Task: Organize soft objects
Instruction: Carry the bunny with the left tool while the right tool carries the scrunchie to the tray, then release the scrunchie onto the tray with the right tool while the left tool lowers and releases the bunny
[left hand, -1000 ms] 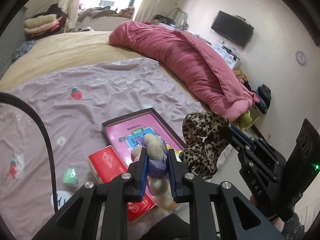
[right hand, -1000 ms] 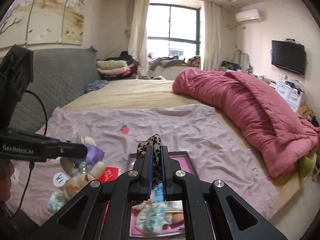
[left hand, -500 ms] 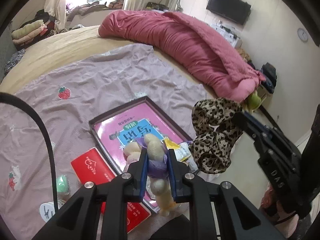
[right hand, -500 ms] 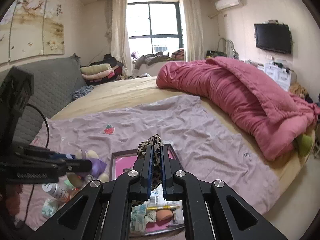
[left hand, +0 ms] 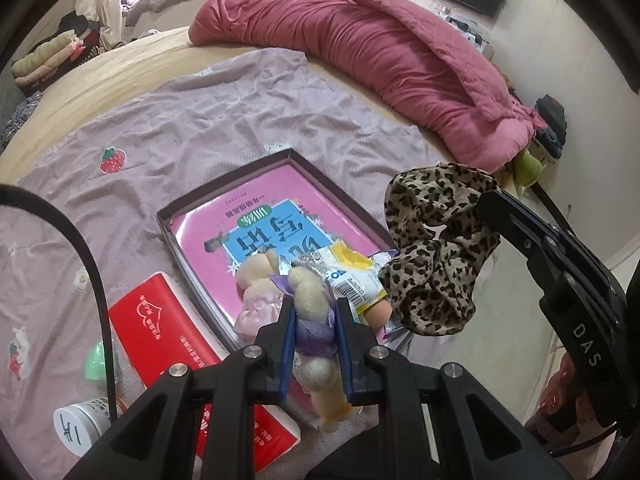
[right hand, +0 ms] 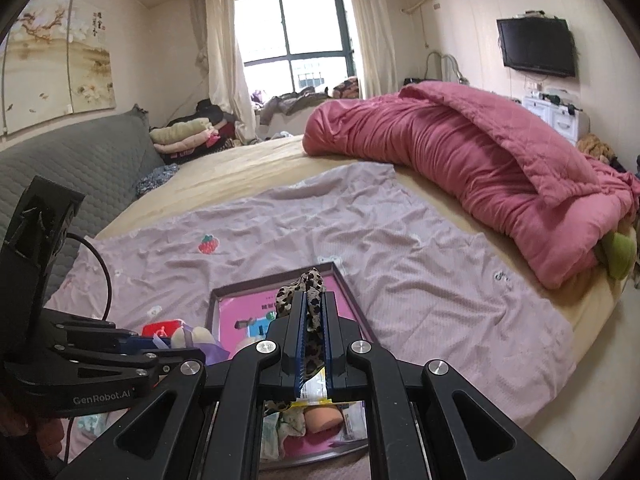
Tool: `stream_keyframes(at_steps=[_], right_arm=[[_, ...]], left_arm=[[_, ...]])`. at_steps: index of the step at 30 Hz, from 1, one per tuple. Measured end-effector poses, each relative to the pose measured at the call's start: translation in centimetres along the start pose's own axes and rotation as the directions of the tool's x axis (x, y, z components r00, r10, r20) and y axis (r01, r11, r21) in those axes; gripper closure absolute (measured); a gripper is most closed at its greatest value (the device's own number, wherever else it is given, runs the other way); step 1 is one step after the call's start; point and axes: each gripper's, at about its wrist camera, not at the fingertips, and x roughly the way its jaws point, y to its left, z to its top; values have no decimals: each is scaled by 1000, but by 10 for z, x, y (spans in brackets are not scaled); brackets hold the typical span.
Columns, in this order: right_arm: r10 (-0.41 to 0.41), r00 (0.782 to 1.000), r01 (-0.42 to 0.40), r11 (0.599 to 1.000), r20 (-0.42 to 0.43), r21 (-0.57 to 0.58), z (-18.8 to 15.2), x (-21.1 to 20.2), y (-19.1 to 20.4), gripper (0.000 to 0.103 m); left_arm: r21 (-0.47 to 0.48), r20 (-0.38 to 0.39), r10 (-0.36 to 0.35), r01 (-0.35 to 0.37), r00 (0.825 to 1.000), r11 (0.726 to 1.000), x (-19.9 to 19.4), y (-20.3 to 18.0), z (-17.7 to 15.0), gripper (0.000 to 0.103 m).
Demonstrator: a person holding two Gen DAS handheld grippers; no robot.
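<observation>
My left gripper (left hand: 314, 320) is shut on a small beige plush toy (left hand: 310, 294) with a purple ribbon, held above the near edge of a shallow dark tray (left hand: 224, 194) that holds a pink book (left hand: 256, 224). My right gripper (right hand: 313, 320) is shut on a leopard-print scrunchie (right hand: 306, 288), held above the same tray (right hand: 276, 278). In the left wrist view the scrunchie (left hand: 436, 256) hangs from the right gripper over the tray's right corner. Snack packets (left hand: 352, 272) and a pink soft piece (left hand: 256, 312) lie in the tray.
A red tissue pack (left hand: 160, 328), a green item (left hand: 98, 364) and a white jar (left hand: 80, 424) lie left of the tray on the lilac sheet (left hand: 200, 112). A rolled pink quilt (right hand: 480, 160) lies at the right of the bed. A grey headboard (right hand: 72, 168) is at the left.
Both grippers have moved forward and lower over the tray with their objects held. The plush now hangs over the tray's near edge, and the scrunchie is closer to the tray's right corner.
</observation>
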Motion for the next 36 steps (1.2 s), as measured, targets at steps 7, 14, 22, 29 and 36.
stream_keyframes(at_steps=[7, 14, 22, 29, 36], right_arm=[[28, 999, -27, 999, -23, 17, -6, 16, -3, 96], [45, 995, -39, 997, -85, 62, -16, 39, -11, 96], [-27, 983, 28, 1000, -182, 1, -41, 67, -11, 94], [-52, 967, 60, 998, -248, 25, -58, 87, -23, 75], [-48, 970, 64, 996, -239, 61, -61, 84, -31, 55]], left_arm=[[34, -24, 28, -28, 999, 999, 17, -6, -2, 84], [53, -43, 49, -46, 998, 998, 31, -9, -5, 84], [53, -66, 60, -57, 996, 997, 44, -6, -7, 84], [22, -88, 49, -47, 995, 999, 55, 4, -7, 84], [-19, -106, 29, -31, 994, 999, 67, 16, -5, 84]])
